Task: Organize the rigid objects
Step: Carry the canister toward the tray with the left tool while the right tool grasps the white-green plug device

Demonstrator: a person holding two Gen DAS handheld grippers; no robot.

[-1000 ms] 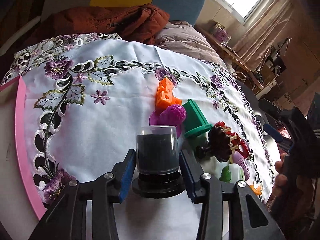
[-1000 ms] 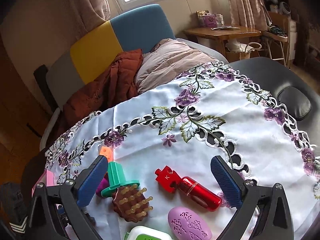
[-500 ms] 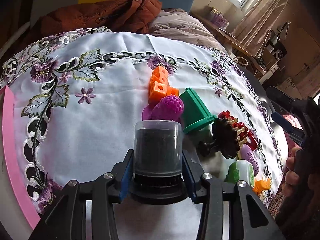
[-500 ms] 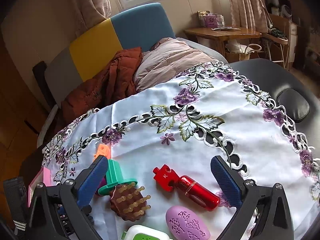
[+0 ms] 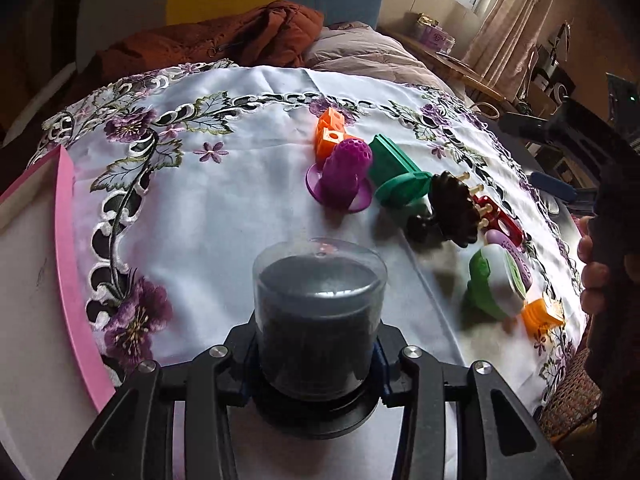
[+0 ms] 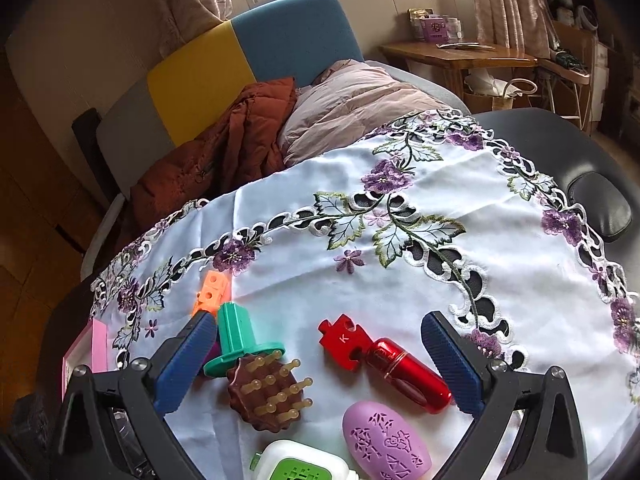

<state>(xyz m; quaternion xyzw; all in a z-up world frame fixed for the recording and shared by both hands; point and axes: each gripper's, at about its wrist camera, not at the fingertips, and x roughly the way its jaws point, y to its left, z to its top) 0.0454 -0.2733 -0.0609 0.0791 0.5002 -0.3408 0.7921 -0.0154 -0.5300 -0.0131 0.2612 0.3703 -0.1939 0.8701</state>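
A black cylindrical case with a clear dome lid (image 5: 320,312) stands between the jaws of my left gripper (image 5: 316,346). The jaws are closing and their pads press on its sides. Beyond it on the embroidered cloth lie an orange block (image 5: 330,132), a purple domed toy (image 5: 344,172), a green funnel-shaped piece (image 5: 396,172) and a brown peg brush (image 5: 456,208). My right gripper (image 6: 318,320) hovers open over the brush (image 6: 268,392), a red puzzle-ended tube (image 6: 384,356) and a lilac oval (image 6: 384,440).
A pink-edged white board (image 5: 68,240) lies at the cloth's left edge. A green-and-white box (image 5: 496,280) and a small orange piece (image 5: 542,314) sit near a person's hand (image 5: 596,272). Jackets and a sofa lie behind the table.
The left jaws have come in from beside the black case onto its sides, and the left view has shifted towards the toys. The right gripper has hardly moved.
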